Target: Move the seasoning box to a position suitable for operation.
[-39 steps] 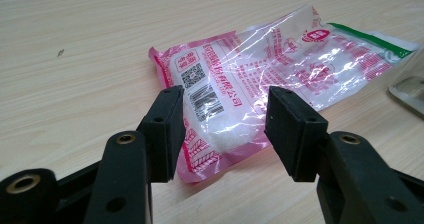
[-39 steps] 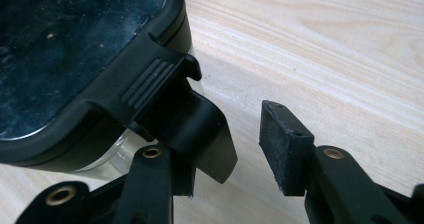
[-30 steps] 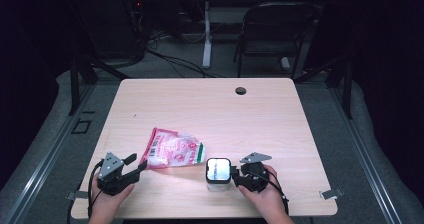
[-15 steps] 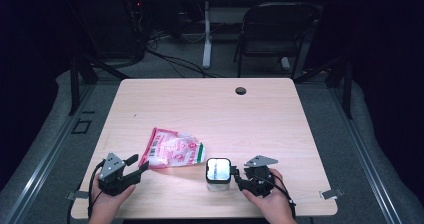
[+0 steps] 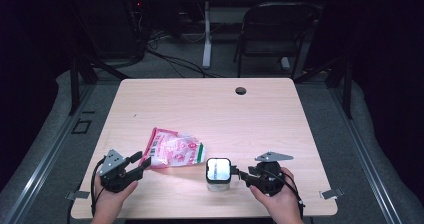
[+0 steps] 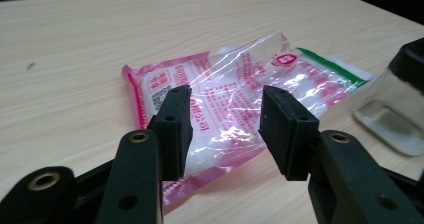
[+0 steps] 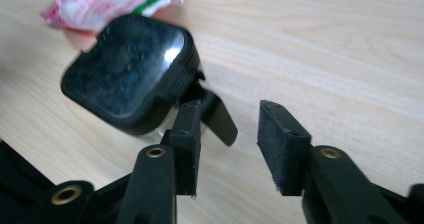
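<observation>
Left gripper view: the left gripper (image 6: 225, 129), jaws parted and empty, has the pink-printed plastic bag (image 6: 240, 91) lying flat just ahead between them, its long axis running away to the right. The right gripper (image 7: 227, 144), also open, sits just right of the black-lidded clear container (image 7: 130, 71)

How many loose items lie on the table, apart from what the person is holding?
2. A pink-printed plastic bag lies left of centre near the front edge, just ahead of the left hand-held gripper. A clear container with a black lid stands beside it, by the right hand-held gripper.
</observation>
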Tool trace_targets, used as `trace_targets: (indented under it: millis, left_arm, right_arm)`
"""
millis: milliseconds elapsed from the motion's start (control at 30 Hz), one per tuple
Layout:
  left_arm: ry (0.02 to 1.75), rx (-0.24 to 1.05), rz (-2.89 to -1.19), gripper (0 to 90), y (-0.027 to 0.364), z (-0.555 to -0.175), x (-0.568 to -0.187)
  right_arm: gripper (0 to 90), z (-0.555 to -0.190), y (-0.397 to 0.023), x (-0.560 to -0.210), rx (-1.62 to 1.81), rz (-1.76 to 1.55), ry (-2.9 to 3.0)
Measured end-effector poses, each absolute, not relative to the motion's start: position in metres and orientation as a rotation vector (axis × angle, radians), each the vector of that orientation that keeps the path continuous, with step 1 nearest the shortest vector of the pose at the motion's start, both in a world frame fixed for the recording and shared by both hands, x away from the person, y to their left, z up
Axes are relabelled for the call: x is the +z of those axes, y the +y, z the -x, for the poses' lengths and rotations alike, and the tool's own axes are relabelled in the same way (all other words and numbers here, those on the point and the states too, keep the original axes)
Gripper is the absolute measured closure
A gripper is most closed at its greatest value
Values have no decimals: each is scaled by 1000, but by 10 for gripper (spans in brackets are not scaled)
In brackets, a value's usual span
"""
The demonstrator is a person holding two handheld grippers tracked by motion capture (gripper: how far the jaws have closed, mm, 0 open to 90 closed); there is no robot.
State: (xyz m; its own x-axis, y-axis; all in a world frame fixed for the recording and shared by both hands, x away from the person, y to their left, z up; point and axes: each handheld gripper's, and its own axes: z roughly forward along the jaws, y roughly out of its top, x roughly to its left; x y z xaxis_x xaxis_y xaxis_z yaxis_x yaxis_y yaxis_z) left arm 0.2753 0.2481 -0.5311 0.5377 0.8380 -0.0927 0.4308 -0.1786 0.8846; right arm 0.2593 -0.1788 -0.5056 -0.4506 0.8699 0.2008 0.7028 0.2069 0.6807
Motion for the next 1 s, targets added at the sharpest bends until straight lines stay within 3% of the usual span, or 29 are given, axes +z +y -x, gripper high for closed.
trace_targets:
  millis: [133,267,500,967,1000]
  left_arm:
    - [1043,437,-1818,599,239,-280,-522]
    - [1000,406,-1830,623,230,-281,-514]
    - [935,377,-1892,578,198,-286,-500]
    - [852,215,-1970,734,153,-291,-501]
    - [838,200,-1980,782,149,-291,-503]
  right_arm:
    - [701,-262,-180,-495,1123,-1514,2218]
    - [711,-268,-176,-486,1154,-1517,2216]
    - [738,-275,-163,-479,1159,-1560,2229]
    - [797,-283,-157,-488,1082,-1642,2276]
    - [800,-282,-158,-489,1115,-1652,2267]
